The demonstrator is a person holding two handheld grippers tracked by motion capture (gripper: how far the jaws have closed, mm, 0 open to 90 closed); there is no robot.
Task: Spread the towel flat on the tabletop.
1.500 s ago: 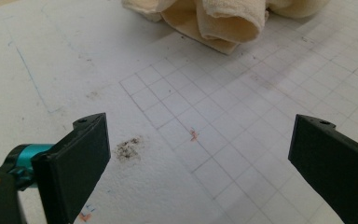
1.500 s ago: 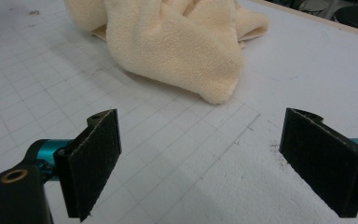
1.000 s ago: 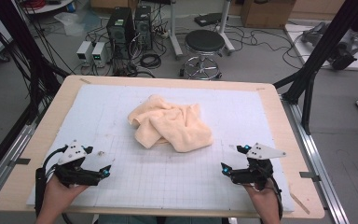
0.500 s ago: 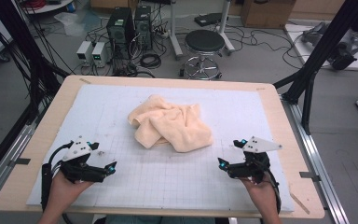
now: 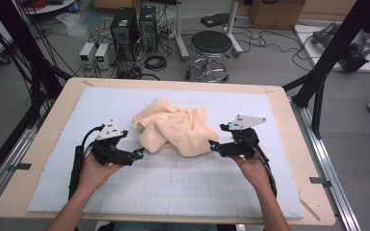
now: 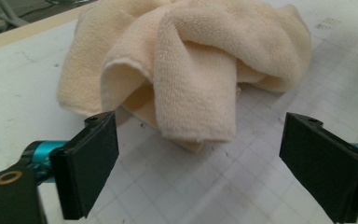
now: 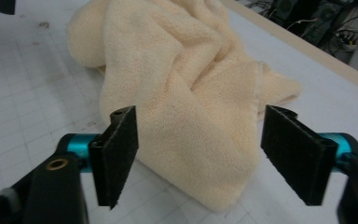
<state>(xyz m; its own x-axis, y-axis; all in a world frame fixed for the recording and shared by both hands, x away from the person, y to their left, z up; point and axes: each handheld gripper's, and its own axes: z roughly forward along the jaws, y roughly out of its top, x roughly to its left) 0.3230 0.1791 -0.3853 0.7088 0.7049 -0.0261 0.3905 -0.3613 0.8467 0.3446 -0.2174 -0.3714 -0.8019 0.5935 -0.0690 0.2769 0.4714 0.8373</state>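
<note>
Crumpled peach towel (image 5: 173, 127) at frame centre on worktop (image 5: 43, 159). Left hand-held gripper (image 5: 138, 154) and right hand-held gripper (image 5: 213, 144) flank it, jaws apart, just closing slightly, pads not pressing the cloth.

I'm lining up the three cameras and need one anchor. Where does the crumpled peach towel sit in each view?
High view: the towel lies mid-table, between the two grippers.
Left gripper view: the towel takes up the upper middle, its hanging fold ahead of the open jaws.
Right gripper view: the towel runs from top centre down between the open jaws.
Shared landmark: the white gridded mat under it.
</note>
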